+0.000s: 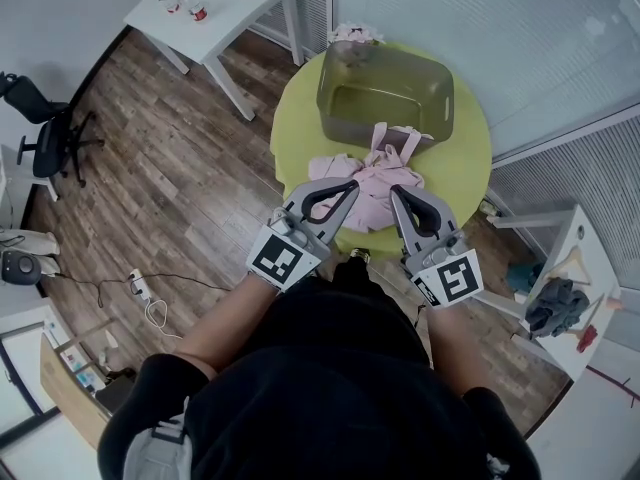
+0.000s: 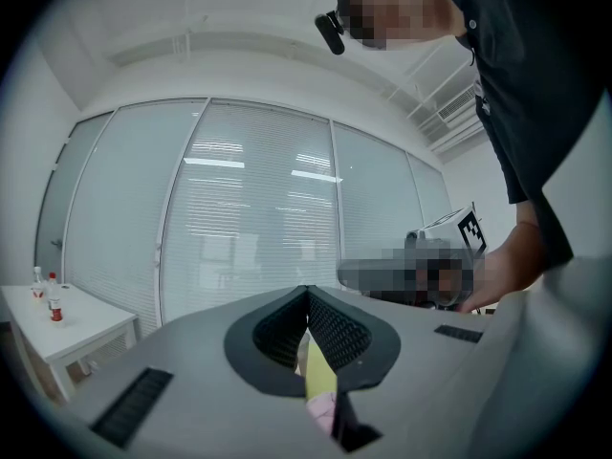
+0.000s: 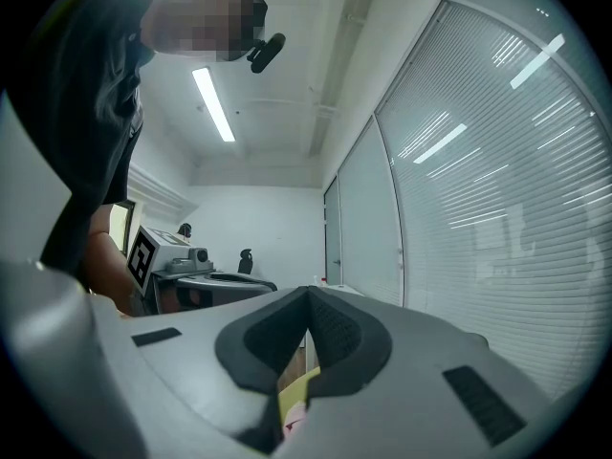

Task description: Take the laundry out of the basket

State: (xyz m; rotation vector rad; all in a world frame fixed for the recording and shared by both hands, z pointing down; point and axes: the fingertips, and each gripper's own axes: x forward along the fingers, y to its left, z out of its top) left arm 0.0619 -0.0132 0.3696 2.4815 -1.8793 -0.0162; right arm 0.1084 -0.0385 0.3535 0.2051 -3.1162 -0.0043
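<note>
Closest to us is our own black top [image 1: 330, 368], and past it we hold the left gripper [image 1: 352, 187] and the right gripper [image 1: 395, 190] side by side above the near edge of the round yellow-green table [image 1: 465, 158]; both pairs of jaws are clenched tip to tip with nothing gripped, and through the slit below the pads each gripper view shows only a strip of table and pink cloth; the pink laundry [image 1: 375, 196] lies heaped on the table's near half, under and between the two grippers, its straps reaching up against the near wall of the basket [image 1: 338, 86]; the basket stands toward the far edge; a white table [image 1: 215, 3] stands on the wooden floor [image 1: 170, 188] beyond.
</note>
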